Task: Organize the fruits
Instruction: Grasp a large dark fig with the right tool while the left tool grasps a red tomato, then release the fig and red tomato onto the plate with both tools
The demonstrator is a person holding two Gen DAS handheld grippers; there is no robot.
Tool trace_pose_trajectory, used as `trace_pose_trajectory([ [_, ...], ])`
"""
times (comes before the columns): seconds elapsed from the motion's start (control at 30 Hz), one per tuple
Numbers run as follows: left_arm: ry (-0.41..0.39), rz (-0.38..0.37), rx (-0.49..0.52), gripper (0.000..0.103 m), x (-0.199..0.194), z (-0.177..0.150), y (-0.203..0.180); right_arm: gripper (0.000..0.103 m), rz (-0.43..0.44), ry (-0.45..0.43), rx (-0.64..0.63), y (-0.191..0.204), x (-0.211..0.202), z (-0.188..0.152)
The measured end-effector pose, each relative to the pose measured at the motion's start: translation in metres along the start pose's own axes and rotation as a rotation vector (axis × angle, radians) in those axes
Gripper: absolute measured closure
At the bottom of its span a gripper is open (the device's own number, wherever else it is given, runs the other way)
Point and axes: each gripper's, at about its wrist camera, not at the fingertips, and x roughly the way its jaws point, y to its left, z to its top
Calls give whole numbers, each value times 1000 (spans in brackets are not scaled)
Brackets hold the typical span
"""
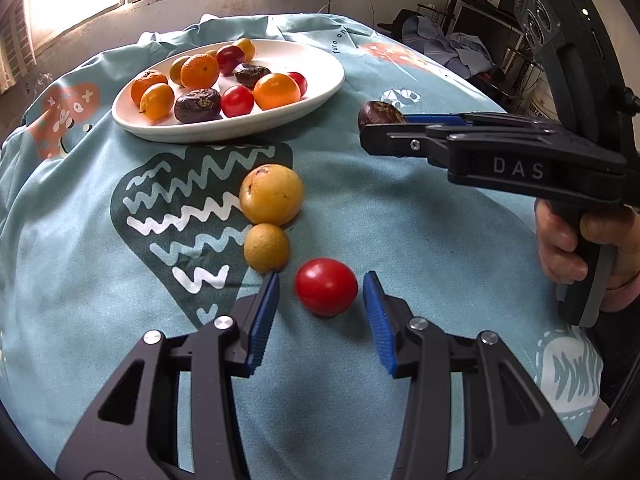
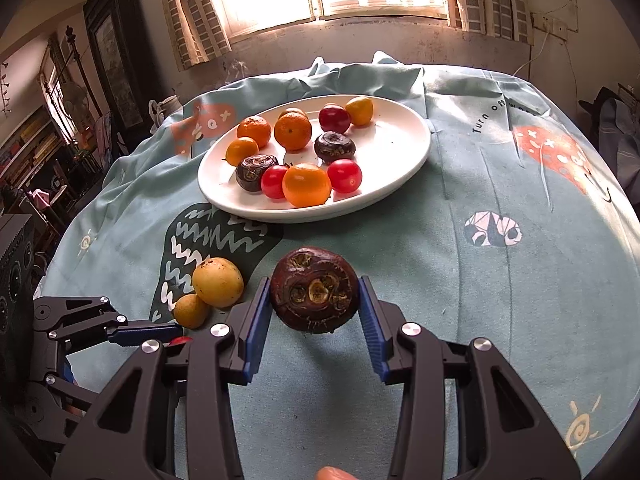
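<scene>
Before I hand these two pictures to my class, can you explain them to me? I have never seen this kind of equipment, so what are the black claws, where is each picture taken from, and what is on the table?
No robot here: a person holds a hand-operated claw in each hand, and a camera on each claw looks forward along its blue-padded fingers. One picture comes from the left claw, the other from the right claw.

A table under a light blue cloth carries a white plate already holding small oranges, red tomatoes and dark brown fruits.

Still on the cloth: two yellow fruits touching each other, a red tomato and a dark brown fruit.

The left claw is open around the tomato without touching it. The right claw brackets the brown fruit; whether its pads already touch, I cannot tell.
</scene>
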Motion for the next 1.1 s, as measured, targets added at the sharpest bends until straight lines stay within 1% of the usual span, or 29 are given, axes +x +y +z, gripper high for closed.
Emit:
trace_pose_trajectory([
  [0.13,1,15,12,59,3,0,-3,60,-6,-1,-5,0,0,0],
  [0.17,-2,26,20,61,4,0,-5,60,-8,-1,-4,-1,0,0],
  [0.2,-5,40,29,66,4,-1,-7,60,-9,0,-5,-1,0,0],
  [0.27,-9,41,42,72,2,-2,-9,60,-7,0,-7,-1,0,0],
  [0.4,-15,44,45,72,2,-4,-10,60,-7,-2,-8,-1,-1,-1],
  [0.6,-35,26,7,73,-5,-7,-6,60,7,-4,-9,1,-2,0],
  [0.77,-95,-46,-66,73,-27,-7,2,60,18,-21,-23,1,-5,-1],
  [0.83,-115,-60,-69,73,-36,-1,5,60,35,-34,-16,0,-9,-1],
  [0.93,-138,-36,-56,73,-47,15,12,60,89,-52,13,0,-12,1],
  [1.0,-144,-22,-57,73,-47,32,24,60,88,-79,10,1,-12,9],
  [1.07,-164,23,-63,73,-44,54,38,60,68,-108,6,0,-9,23],
  [1.1,-167,33,-73,73,-39,66,46,60,61,-114,8,-1,-5,32],
])
